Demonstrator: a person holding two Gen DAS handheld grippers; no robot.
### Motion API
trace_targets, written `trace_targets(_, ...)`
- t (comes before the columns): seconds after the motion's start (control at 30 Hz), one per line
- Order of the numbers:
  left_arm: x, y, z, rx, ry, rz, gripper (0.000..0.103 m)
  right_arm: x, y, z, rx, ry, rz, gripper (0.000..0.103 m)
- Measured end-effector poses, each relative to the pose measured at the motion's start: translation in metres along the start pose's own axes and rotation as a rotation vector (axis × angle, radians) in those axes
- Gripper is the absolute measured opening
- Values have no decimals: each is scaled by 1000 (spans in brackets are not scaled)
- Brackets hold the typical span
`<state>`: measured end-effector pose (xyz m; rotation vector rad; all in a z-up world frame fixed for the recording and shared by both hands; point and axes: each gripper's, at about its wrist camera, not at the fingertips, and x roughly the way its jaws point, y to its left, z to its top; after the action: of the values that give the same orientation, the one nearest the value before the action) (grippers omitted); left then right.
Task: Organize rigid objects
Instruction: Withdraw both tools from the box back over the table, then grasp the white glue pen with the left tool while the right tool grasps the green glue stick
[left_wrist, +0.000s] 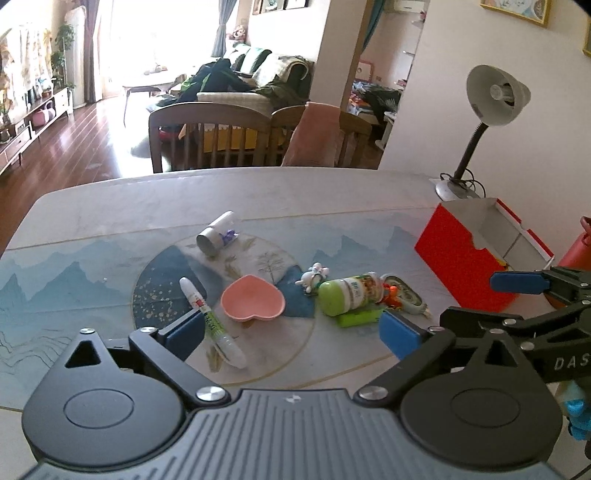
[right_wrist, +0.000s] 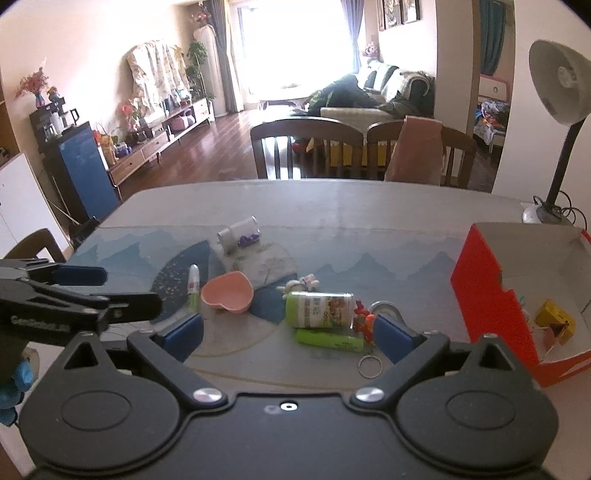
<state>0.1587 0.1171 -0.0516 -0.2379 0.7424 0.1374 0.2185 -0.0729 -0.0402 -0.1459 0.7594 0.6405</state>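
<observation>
**Both grippers wide open, empty**

Left gripper (left_wrist: 291, 328) and right gripper (right_wrist: 288, 332) hover over the table (left_wrist: 332, 192), jaws spread, holding nothing. Pen (left_wrist: 212, 321), pink bowl (left_wrist: 253, 301), bottle (left_wrist: 349, 293) mid-table; red box (right_wrist: 491, 302) at right edge. Only the right view shows the yellow item (right_wrist: 556, 319) inside the box and the keyring (right_wrist: 368, 365).

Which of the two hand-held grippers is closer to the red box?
The right one. The right hand-held gripper hovers just beside the red box, open and empty. The left hand-held gripper sits farther off, over the pink heart dish, with the right one between.
</observation>
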Motion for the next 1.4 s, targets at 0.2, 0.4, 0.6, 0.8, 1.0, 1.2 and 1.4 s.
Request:
trace_targets(0.2,19,15,-13,-34,-4,44,102,27,-11,-10,-5,49,-8,96)
trace_targets(0.4,46,31,-27,-123,22,79,102,55,-20,-20,12,93,-7,93)
trace_targets(0.6,79,42,-37,-144,50,148,102,78,-21,-27,3,114,-12,90)
trace_targets(0.8,110,50,-38,-151,83,192,102,103,-21,-30,-19,131,-23,85)
trace_targets(1.0,129,54,-37,-141,89,222,102,126,-27,-32,17,155,-54,82)
trace_targets(1.2,143,59,-35,-146,104,240,102,140,-30,-32,71,161,-97,84)
trace_targets(1.4,153,61,-34,-145,116,252,96,148,-26,-35,61,172,-155,80)
